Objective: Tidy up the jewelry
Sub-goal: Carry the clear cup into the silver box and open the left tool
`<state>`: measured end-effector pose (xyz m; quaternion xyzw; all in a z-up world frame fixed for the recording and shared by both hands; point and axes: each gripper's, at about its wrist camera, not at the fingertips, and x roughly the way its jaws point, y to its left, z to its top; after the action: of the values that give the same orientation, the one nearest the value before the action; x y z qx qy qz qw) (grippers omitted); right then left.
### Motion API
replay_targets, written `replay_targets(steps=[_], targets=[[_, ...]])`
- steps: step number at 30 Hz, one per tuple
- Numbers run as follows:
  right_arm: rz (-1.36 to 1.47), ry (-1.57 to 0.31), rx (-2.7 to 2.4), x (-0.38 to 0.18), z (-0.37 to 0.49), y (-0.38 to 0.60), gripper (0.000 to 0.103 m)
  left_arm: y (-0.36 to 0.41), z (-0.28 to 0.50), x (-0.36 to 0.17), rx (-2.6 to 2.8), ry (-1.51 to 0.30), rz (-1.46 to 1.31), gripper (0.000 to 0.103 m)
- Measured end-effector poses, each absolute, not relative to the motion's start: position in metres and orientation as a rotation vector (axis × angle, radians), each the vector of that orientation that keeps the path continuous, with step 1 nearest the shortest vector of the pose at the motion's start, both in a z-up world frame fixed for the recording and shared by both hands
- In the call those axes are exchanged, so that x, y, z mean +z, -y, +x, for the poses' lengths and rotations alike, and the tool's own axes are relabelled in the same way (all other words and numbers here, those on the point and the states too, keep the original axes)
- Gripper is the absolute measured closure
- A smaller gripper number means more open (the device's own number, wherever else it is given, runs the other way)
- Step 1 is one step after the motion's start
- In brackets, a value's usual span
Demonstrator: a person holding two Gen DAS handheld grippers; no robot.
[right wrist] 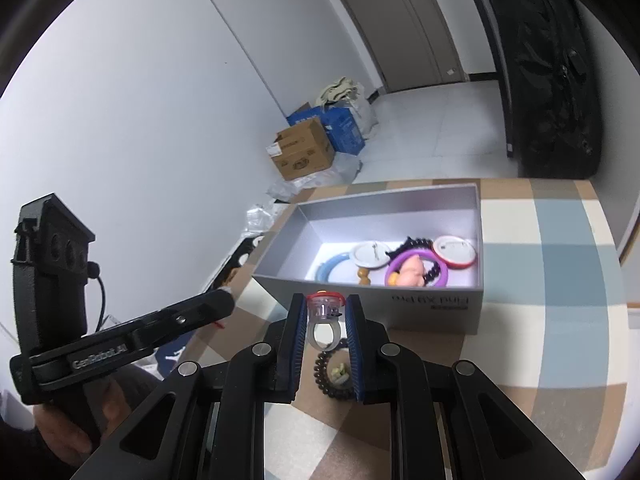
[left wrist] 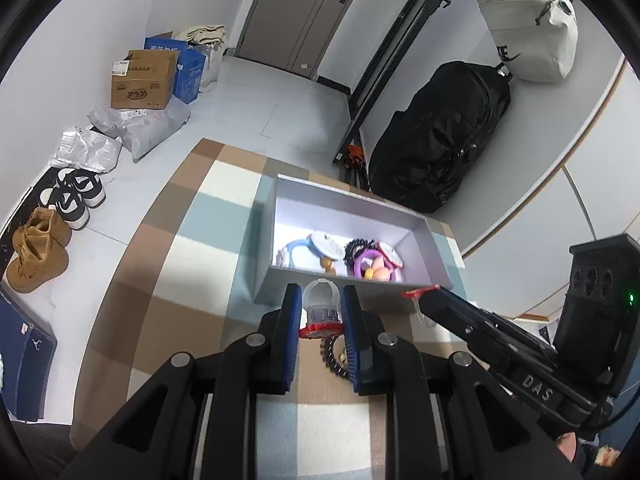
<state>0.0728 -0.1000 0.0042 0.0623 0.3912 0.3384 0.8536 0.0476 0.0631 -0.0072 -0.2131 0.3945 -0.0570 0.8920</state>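
Note:
A grey open box (left wrist: 420, 258) (right wrist: 360, 292) stands on the checked tablecloth and holds a blue ring (left wrist: 296, 246), a purple ring (right wrist: 416, 266), round white discs and a dark beaded band. My left gripper (left wrist: 322, 310) is shut on a clear toy ring with a red top (left wrist: 320, 308), just in front of the box. My right gripper (right wrist: 326, 320) is shut on another clear toy ring with a red top (right wrist: 325, 316), also at the box's near wall. A dark beaded bracelet (right wrist: 336, 372) (left wrist: 332, 360) lies on the cloth below the grippers.
The table edge drops to a pale floor with shoes (left wrist: 40, 248), cardboard boxes (left wrist: 142, 80) and plastic bags. A black backpack (left wrist: 436, 136) stands behind the box, with a white bag (left wrist: 532, 32) above it. A door (right wrist: 404, 20) is at the back.

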Motion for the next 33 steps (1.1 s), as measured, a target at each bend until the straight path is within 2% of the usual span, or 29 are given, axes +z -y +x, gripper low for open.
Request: replay_targets(steps=[16,33], targets=[[0.150,-0.802,0.709,0.035,0.124,0.108,0.085,-0.045,0.106,0.009,-0.165,-0.873,-0.388,0.088],[0.148,-0.826,0.655,0.015,0.156,0.118,0.085,-0.042,0.138,-0.013,-0.181,-0.920,-0.387,0.088]])
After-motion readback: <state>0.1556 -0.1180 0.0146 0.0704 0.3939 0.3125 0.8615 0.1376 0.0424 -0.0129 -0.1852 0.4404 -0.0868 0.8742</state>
